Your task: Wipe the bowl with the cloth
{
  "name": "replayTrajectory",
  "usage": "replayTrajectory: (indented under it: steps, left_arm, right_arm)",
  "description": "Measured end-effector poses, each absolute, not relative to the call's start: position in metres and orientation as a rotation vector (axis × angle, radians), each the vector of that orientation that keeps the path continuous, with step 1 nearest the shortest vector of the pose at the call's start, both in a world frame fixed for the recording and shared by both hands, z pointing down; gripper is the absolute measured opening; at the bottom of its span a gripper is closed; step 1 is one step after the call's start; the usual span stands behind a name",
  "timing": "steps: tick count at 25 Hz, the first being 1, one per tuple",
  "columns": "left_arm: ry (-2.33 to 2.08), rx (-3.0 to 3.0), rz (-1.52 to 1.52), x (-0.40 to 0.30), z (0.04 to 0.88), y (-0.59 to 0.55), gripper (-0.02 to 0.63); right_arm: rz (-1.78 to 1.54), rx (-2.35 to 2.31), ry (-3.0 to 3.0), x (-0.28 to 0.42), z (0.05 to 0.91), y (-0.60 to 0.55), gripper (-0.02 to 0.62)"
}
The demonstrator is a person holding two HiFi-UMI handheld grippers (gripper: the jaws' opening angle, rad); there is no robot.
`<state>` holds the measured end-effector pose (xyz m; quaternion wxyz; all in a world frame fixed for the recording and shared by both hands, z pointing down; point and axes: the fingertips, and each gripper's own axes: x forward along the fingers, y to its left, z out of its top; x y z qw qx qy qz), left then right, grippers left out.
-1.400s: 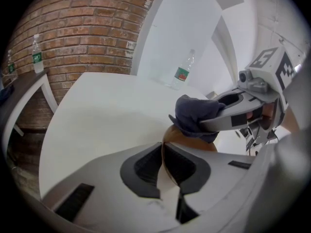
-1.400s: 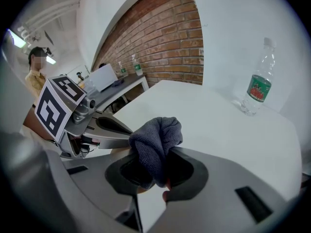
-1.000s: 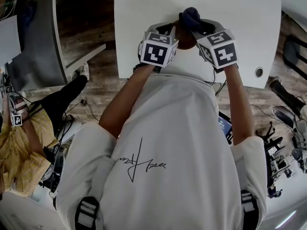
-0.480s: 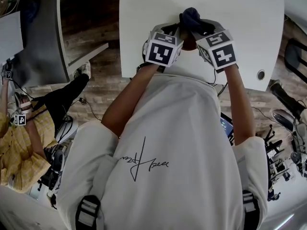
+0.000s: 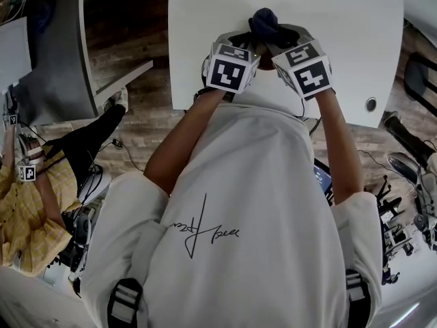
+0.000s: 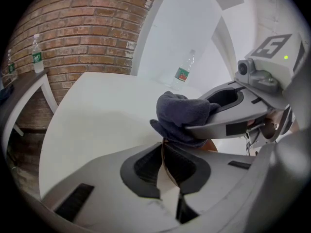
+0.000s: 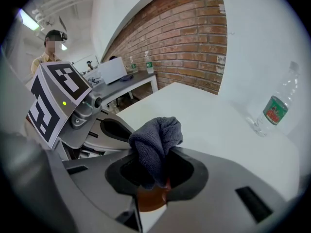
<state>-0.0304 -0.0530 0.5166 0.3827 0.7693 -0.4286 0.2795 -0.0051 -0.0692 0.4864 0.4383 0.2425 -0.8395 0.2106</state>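
Note:
A dark blue cloth [image 7: 155,141] is bunched between the jaws of my right gripper [image 7: 156,171], which is shut on it. Just under the cloth a brown bowl [image 7: 149,198] shows. In the left gripper view my left gripper [image 6: 163,148] is shut on the thin brown rim of the bowl [image 6: 165,163], with the cloth [image 6: 182,116] pressed down just beyond it. In the head view both grippers meet at the near edge of the white table [image 5: 341,19]: left gripper [image 5: 247,44], right gripper [image 5: 276,38], cloth [image 5: 264,24] on top. There the marker cubes hide most of the bowl.
A clear water bottle [image 7: 273,109] with a green label stands at the table's far side, also seen as the bottle [image 6: 183,73] in the left gripper view. A cable hole [image 5: 369,104] is at the table's right. Another person [image 5: 27,197] sits at the left beside a grey desk [image 5: 54,53].
My right gripper has shifted slightly left with the cloth, so the two marker cubes now sit closer together and cover more of the bowl. The left gripper has barely moved.

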Motion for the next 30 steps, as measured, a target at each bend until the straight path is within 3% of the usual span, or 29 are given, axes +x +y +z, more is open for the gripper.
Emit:
replayTrajectory:
  steps: [30]
  left_arm:
    - [-1.094, 1.965, 0.698, -0.034, 0.514, -0.056, 0.011]
  right_arm:
    - [0.533, 0.635, -2.046, 0.007, 0.485, -0.075, 0.083]
